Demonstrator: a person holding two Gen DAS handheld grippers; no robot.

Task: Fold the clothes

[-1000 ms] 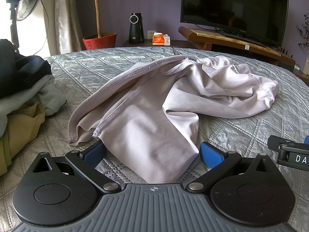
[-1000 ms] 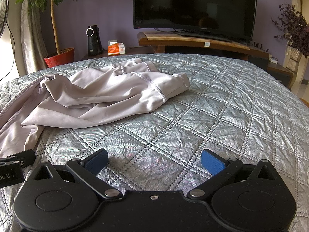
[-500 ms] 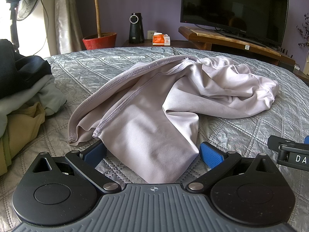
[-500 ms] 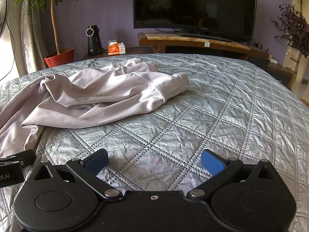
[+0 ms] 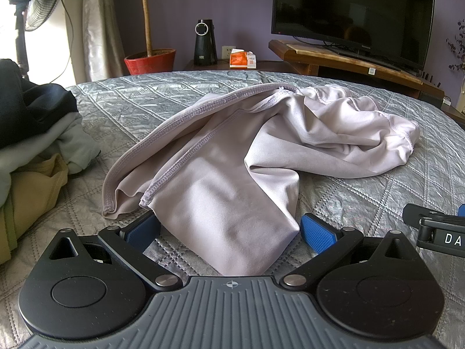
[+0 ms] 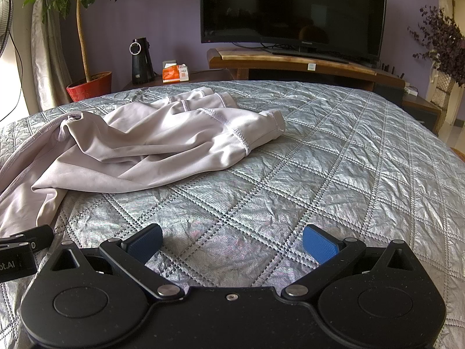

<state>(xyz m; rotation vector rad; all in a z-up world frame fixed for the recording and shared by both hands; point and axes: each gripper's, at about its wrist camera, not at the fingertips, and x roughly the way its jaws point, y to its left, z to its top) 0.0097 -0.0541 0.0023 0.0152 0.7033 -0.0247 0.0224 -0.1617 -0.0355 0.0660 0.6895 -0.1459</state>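
A crumpled pale lilac garment lies on the grey quilted bed. Its near end drapes between the blue pads of my left gripper, which stands open around it without pinching. In the right wrist view the same garment spreads at the left and centre. My right gripper is open over bare quilt, a little to the right of the cloth, with nothing between its fingers. The right gripper's body shows at the right edge of the left wrist view.
A pile of dark, grey and tan clothes sits at the left of the bed. Beyond the bed stand a red plant pot, a black speaker, a tissue box and a TV on a wooden stand.
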